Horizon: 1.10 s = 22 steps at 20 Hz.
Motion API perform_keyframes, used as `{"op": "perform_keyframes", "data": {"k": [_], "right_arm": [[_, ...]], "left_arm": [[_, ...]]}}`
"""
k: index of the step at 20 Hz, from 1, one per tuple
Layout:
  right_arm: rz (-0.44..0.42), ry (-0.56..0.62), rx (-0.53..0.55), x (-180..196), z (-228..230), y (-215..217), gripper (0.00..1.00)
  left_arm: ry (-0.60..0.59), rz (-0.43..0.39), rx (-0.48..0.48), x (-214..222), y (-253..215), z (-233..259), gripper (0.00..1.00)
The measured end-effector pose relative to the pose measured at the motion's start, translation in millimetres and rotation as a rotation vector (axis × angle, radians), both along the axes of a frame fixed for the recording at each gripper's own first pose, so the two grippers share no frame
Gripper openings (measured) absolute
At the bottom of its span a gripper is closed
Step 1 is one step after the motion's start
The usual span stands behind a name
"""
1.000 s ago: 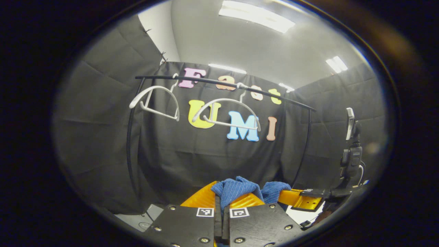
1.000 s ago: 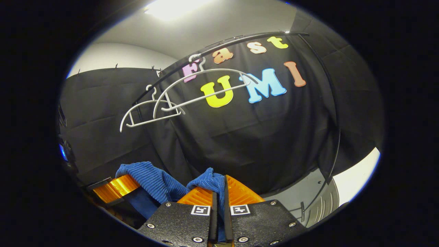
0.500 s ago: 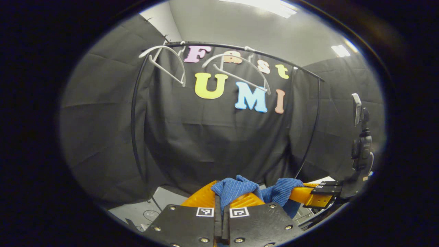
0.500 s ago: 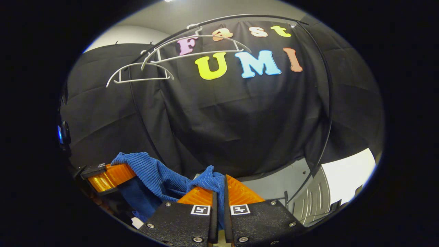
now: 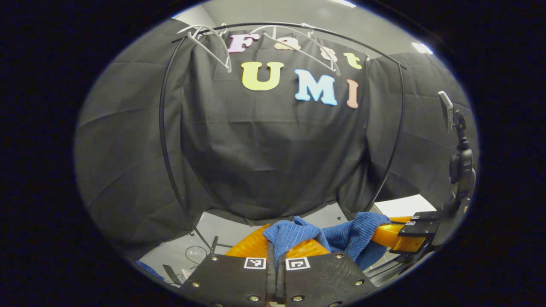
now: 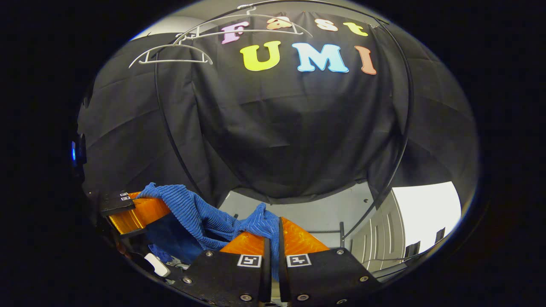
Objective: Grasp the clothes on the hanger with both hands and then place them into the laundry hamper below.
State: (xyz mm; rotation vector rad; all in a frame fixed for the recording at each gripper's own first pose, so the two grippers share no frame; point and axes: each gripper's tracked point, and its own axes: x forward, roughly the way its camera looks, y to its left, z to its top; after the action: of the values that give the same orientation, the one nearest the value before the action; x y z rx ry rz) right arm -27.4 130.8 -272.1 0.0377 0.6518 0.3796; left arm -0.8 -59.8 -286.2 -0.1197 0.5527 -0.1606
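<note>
- A black clothes rail [image 5: 170, 140] is seen arching in front of the booth's dark cloth wall; in the right gripper view the same rail [image 6: 164, 115] curves up and over the top of the scene.
- Two bare white hangers are hung from the top bar: one [image 5: 209, 40] towards the left end and another [image 5: 298, 42] nearer the middle in the left gripper view. In the right gripper view they are seen as a lower hanger [image 6: 170, 55] and a higher one [image 6: 243, 30].
- A grey floor [image 5: 230, 230] is visible beneath the cloth, with a white panel [image 6: 426, 213] at the lower right of the right gripper view.
- A blue ribbed garment [image 5: 294, 234] is held off the hangers, low in the scene and well below the rail; it is stretched between the two grippers, as is also seen in the right gripper view [image 6: 200, 213].
- The left gripper [image 5: 275, 245] is clamped on one bunched end of the garment, with both fingers pressed against the cloth.
- The right gripper [image 6: 271, 238] is likewise closed on the other end, the fabric being pinched between its fingers.
- In each view the other gripper is seen farther off with cloth draped over it: the right one [image 5: 401, 234] in the left gripper view, the left one [image 6: 132, 211] in the right gripper view.
- A phone on a stand [image 5: 454, 140] is seen at the right edge of the left gripper view.
</note>
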Motion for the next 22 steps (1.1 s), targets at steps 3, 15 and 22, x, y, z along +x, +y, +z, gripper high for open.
{"op": "perform_keyframes", "data": {"k": [3,15,22], "right_arm": [[-0.004,0.038,-0.036,-0.1,-18.7,-2.5,0.07],[0.002,0.200,-0.141,-20.3,-87.7,-7.2,0.17],[0.009,0.234,-0.147,-32.8,-101.9,-9.6,0.70]], "left_arm": [[0.047,-0.013,0.013,-4.4,-5.4,-24.7,0.02],[0.251,-0.021,0.058,-33.4,0.2,-107.7,0.05],[0.301,0.027,0.075,-42.9,10.1,-122.5,0.95]]}}
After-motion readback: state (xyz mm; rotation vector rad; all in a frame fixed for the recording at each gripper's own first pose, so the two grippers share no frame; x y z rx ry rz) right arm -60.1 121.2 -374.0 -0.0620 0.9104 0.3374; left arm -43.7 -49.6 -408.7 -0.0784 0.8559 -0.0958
